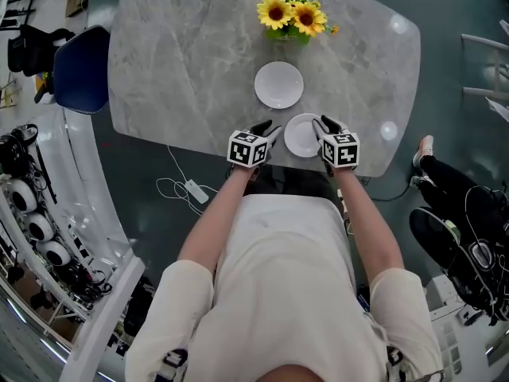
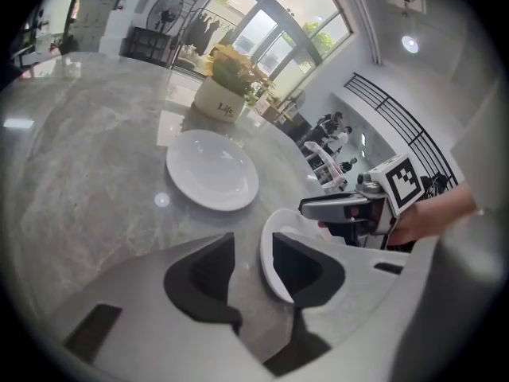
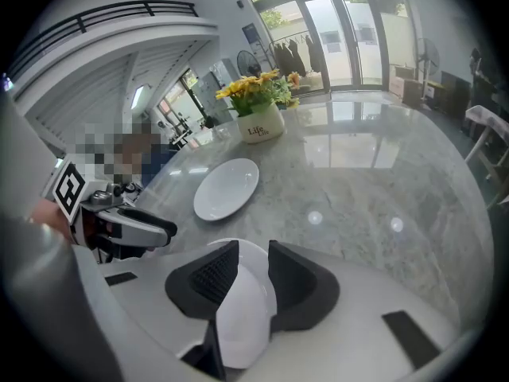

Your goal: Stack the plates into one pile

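Note:
Two white plates lie on the grey marble table (image 1: 183,62). The larger plate (image 1: 278,84) (image 2: 211,169) (image 3: 227,188) sits mid-table, in front of the flowers. A smaller plate (image 1: 301,135) (image 2: 272,263) (image 3: 238,309) is at the near edge, its rim tilted up. My right gripper (image 1: 321,125) (image 3: 253,273) is shut on the smaller plate's right rim. My left gripper (image 1: 269,130) (image 2: 253,249) stands open at that plate's left edge, the rim just inside its right jaw. Each gripper shows in the other's view: the right gripper (image 2: 342,209), the left gripper (image 3: 135,225).
A white pot of sunflowers (image 1: 290,14) (image 2: 227,94) (image 3: 262,122) stands at the table's far side behind the larger plate. A blue chair (image 1: 83,70) is at the table's left. A person's foot (image 1: 425,146) and a cable (image 1: 191,188) are on the floor.

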The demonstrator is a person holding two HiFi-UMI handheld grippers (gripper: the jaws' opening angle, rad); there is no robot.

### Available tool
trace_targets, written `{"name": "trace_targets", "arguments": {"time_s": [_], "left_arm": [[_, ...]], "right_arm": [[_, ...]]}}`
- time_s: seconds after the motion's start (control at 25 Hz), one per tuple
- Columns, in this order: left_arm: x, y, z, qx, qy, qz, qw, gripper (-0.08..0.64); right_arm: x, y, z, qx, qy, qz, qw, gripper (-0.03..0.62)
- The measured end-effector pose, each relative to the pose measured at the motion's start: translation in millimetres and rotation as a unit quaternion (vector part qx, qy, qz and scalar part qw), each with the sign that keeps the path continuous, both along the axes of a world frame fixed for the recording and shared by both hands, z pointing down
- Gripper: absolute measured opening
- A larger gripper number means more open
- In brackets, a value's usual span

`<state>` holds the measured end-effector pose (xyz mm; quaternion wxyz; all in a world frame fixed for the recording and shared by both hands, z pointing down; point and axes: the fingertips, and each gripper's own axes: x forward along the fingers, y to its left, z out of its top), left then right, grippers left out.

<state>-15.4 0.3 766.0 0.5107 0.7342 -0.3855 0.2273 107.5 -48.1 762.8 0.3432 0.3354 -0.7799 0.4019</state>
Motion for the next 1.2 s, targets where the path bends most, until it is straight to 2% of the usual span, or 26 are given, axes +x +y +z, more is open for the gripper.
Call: {"name": "trace_targets", "arguments": {"time_s": [0.68,0.96,1.2], "left_arm": [[-54,-58,2,0.005,0.024,-0.094,0.9953,0.155],[-70,-75,12,-0.002,0.024,-0.112,0.9934,0.155],[-74,-90,17,-0.009,0.040,-0.125,0.9913,0.156]], "right_arm": [[-40,-54,2,-0.030,-0.054,-0.008,0.998,0.135],[-50,-68,13,-0.055,-0.072,0.004,0.996,0.135],[-56,-79,20,-0.070,-0.098,0.022,0.992,0.127]]}}
